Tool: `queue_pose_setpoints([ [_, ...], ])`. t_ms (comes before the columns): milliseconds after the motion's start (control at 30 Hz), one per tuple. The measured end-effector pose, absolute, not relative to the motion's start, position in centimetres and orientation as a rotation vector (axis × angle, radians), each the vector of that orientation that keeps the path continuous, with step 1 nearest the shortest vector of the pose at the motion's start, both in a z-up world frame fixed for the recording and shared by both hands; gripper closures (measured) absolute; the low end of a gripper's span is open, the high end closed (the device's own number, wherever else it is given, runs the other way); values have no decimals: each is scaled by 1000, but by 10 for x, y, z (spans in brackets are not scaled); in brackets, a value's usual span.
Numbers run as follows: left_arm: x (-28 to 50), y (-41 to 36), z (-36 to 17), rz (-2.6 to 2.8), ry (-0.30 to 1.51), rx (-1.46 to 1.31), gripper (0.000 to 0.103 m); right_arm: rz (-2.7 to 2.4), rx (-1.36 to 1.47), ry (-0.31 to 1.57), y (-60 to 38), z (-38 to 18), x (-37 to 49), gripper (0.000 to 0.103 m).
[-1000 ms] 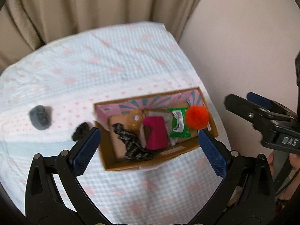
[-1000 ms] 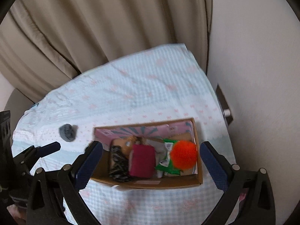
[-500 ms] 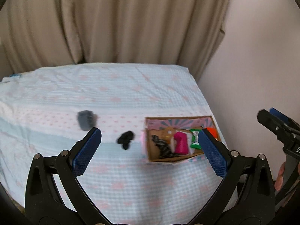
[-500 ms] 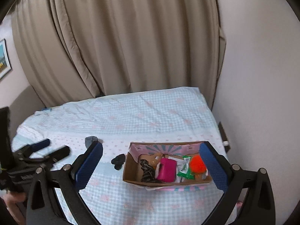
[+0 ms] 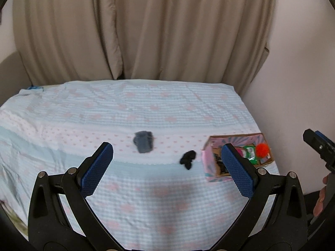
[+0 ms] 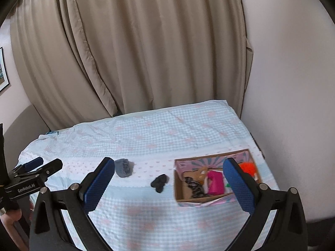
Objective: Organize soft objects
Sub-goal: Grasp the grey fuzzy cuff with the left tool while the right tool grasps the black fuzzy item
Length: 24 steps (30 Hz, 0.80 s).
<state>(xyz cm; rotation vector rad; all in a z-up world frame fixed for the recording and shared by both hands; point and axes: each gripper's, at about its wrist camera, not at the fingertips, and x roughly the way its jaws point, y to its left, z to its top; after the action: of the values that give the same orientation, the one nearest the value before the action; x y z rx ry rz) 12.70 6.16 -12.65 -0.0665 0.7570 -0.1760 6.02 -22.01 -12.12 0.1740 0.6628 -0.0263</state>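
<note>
Both grippers are pulling back from the blue-and-pink checked bed [image 5: 146, 198] — left gripper [image 5: 167, 169] and right gripper [image 6: 170, 179] gaping, empty. Cardboard box [image 6: 209, 201] is holding most softies; grey fabric lump [image 5: 144, 141] and black fabric scrap [image 5: 188, 159] are lying outside — still needing boxing.

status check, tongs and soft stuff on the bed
Left tongs open, empty. Right tongs open, empty. Grey piece and black piece lie outside box. Path unobstructed.

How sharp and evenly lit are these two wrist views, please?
Left wrist: soft, even light; gray object and black object slightly blurred; bed edge bowed by the fisheye. Right wrist: similarly soft; box contents smeared; corners vignetted black.
</note>
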Motion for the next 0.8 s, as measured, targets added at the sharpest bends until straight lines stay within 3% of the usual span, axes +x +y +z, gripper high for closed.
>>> queue_pose_setpoints([
  [333, 202, 126, -181, -269, 773, -36, 0, -119, 185, 671, -144, -172, 97, 0],
  [800, 326, 114, -365, -284, 921, -44, 1, -158, 140, 826, -90, -353, 190, 0],
])
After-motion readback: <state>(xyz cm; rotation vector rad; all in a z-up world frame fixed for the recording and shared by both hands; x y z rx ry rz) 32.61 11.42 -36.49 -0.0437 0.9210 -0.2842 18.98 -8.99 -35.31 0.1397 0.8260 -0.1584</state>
